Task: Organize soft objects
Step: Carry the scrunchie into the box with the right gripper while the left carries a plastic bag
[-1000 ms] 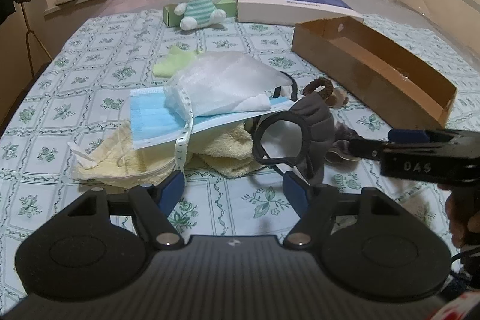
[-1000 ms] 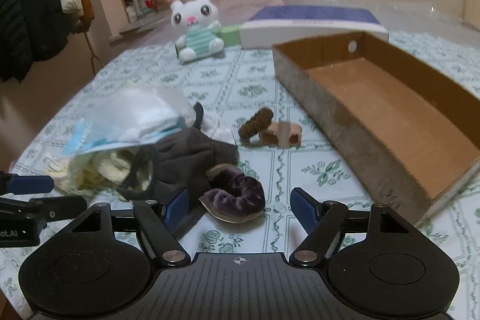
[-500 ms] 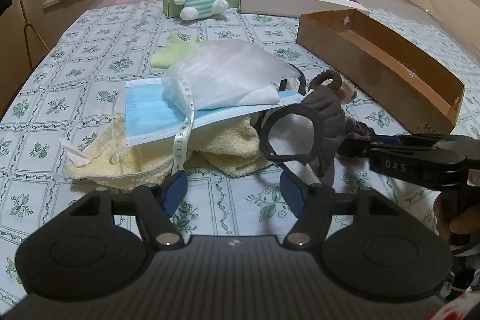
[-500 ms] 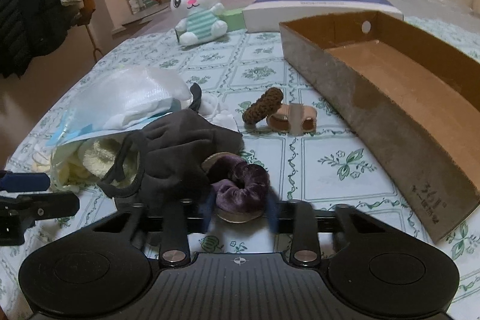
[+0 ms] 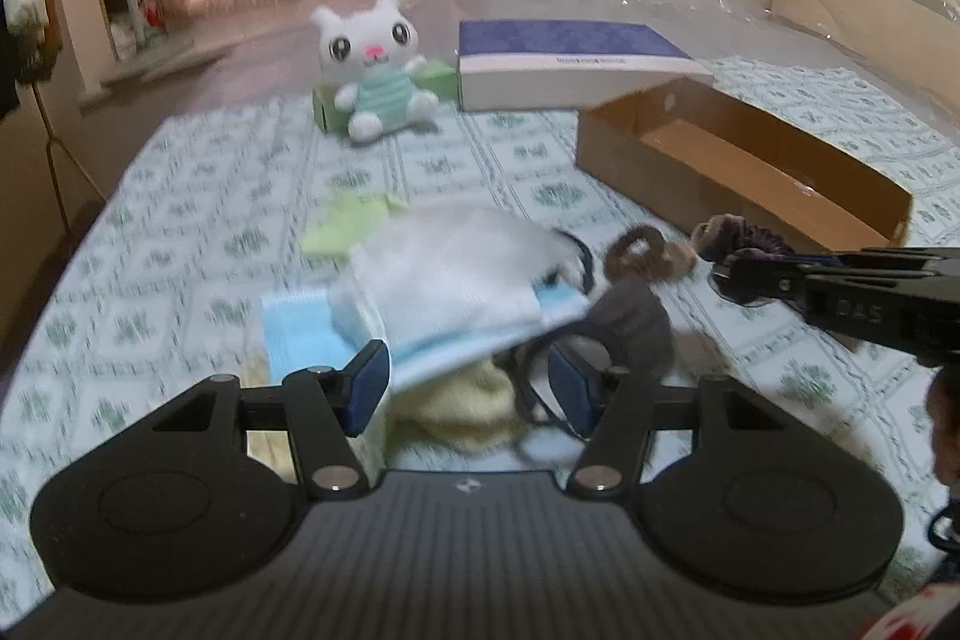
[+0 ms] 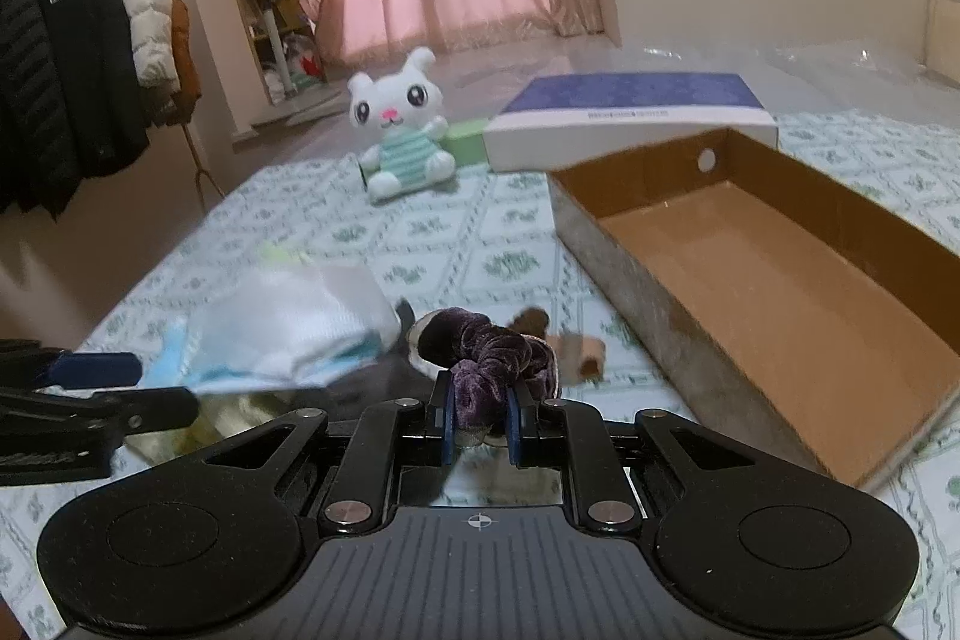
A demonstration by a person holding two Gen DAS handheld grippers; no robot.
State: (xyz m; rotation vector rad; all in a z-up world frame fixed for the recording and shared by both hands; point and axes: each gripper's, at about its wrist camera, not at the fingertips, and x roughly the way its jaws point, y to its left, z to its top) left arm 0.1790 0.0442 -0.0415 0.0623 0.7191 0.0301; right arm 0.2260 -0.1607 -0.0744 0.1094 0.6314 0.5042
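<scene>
The right gripper [image 6: 478,427] is closing, its jaws clenched on the purple velvet scrunchie [image 6: 489,349]; the cardboard box [image 6: 624,274] lies ahead to its right

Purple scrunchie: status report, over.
Right gripper closing on purple velvet scrunchie. Left gripper closing, nothing gripped, over mask pile. Cardboard box empty, path clear.

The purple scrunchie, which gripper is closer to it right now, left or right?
Right. The right gripper is closing on the purple scrunchie, pinching it between its pads. The left gripper is off to the side, over the pile of masks, jaws closing with nothing gripped.
</scene>
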